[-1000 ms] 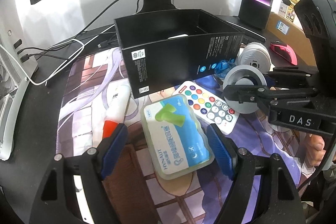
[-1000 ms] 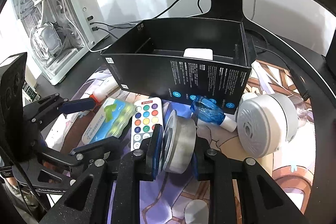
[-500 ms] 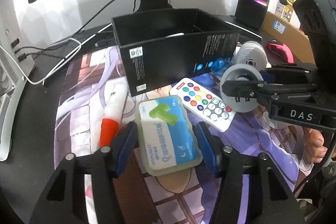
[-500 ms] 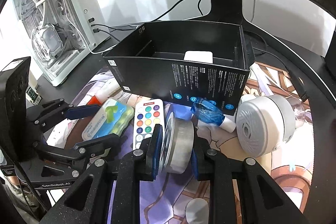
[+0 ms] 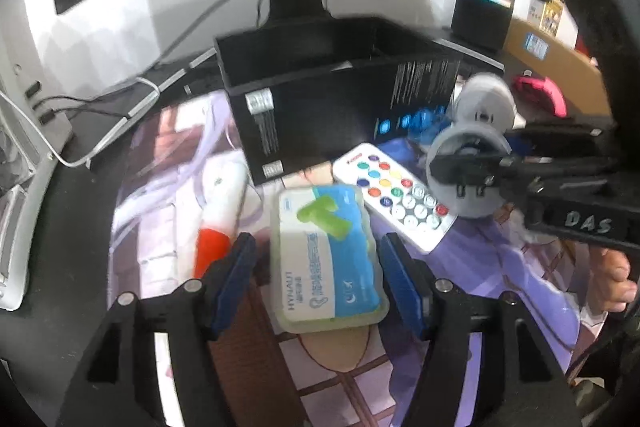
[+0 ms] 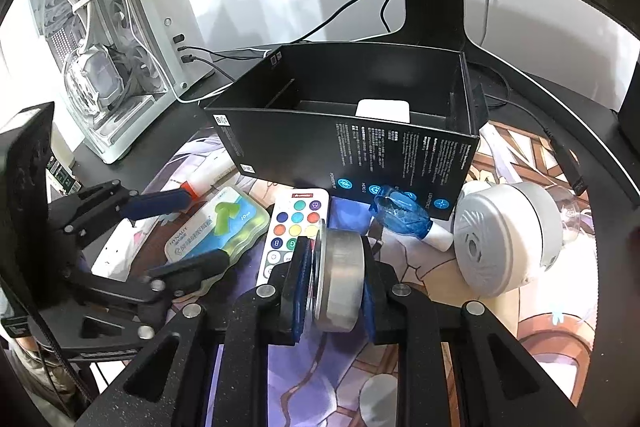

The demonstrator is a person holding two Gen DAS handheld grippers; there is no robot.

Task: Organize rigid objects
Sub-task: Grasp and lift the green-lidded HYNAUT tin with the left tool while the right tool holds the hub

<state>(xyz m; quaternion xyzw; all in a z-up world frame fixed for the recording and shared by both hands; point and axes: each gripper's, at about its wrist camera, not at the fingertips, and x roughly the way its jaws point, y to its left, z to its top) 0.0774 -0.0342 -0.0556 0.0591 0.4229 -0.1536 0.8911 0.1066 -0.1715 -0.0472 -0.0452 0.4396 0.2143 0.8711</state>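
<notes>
Item 1: my left gripper (image 5: 320,267), lower centre of the left wrist frame. Its jaws are spread wide on either side of the earplug case (image 5: 326,255), a translucent green box with a blue label lying flat on the printed desk mat (image 5: 480,287); a gap shows on both sides, so nothing is gripped.

Item 2: my right gripper (image 6: 334,281), lower centre of the right wrist frame. Its jaws are clamped on the grey tape roll (image 6: 338,279), which stands on edge between the blue pads.

Item 3: black cardboard box (image 6: 352,147), centre frame, open at the top, with a white flat object (image 6: 384,111) inside near its far right.

Item 4: white remote control (image 6: 294,231) with coloured buttons, just beside the case, in front of the box.

Item 5: blue-capped bottle (image 6: 402,215), against the box front, right of the remote.

Item 6: round grey-white device (image 6: 504,235), right of frame.

Item 7: white tube with red cap (image 5: 222,211), left of the case in the left wrist frame.

Item 8: white PC case (image 6: 108,47), upper left.
</notes>
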